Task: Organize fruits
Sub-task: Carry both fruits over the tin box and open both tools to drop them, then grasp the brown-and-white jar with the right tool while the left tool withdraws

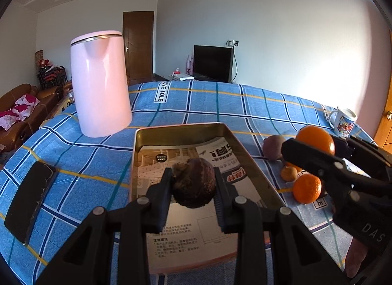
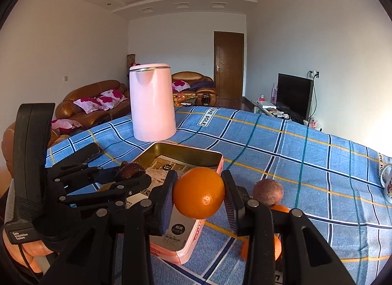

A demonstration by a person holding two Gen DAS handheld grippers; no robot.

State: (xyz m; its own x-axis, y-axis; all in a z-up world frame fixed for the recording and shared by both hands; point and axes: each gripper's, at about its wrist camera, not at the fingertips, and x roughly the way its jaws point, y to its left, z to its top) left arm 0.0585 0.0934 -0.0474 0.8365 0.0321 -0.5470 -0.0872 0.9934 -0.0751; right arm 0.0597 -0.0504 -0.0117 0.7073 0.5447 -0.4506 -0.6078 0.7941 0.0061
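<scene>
orange clamped in right gripper, phone only left view

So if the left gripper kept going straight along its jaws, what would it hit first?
Probably the tin: the left gripper, shut on a dark fruit, points over its paper-lined floor toward the far wall. Depth is unclear, so it might pass above the rim.

A home living room: brown leather sofas with pink floral cushions, a dark television on a low stand, a wooden door, and a checked cloth covering the tabletop.
</scene>
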